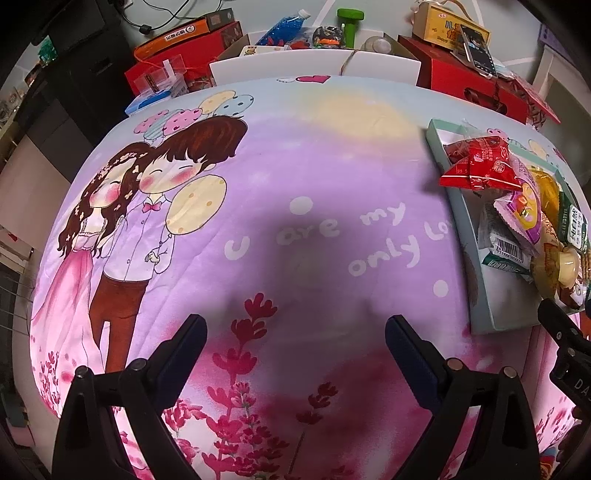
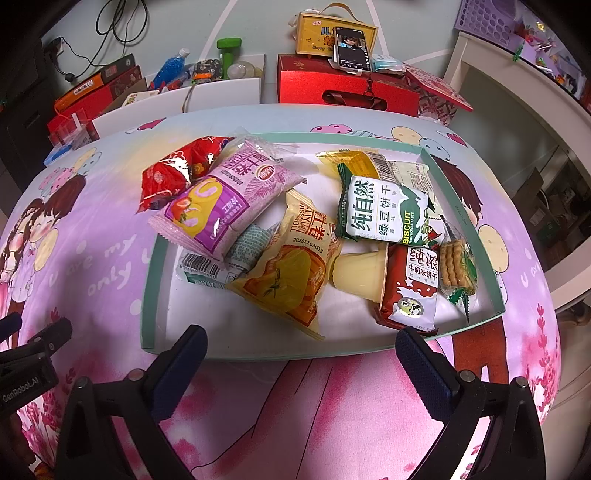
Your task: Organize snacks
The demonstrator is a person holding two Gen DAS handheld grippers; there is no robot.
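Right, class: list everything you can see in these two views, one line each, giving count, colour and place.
Tray: one, pale green rim, on the cloth.
Red packets: two, far-left corner of tray.
Purple packet: one, overhanging the tray's left rim.
Yellow packet: one, tray centre.
Green biscuit packet: one, green and white, right of centre.
Red biscuit packet: one, near-right.
Jelly cup: one, pale yellow, on its side.
Cartoon cloth: one, purple-pink, covering the table.
Red boxes: several, behind the table.
Phone: one, propped against the yellow box.
Left gripper: open, over bare cloth.
Right gripper: open, before the tray.
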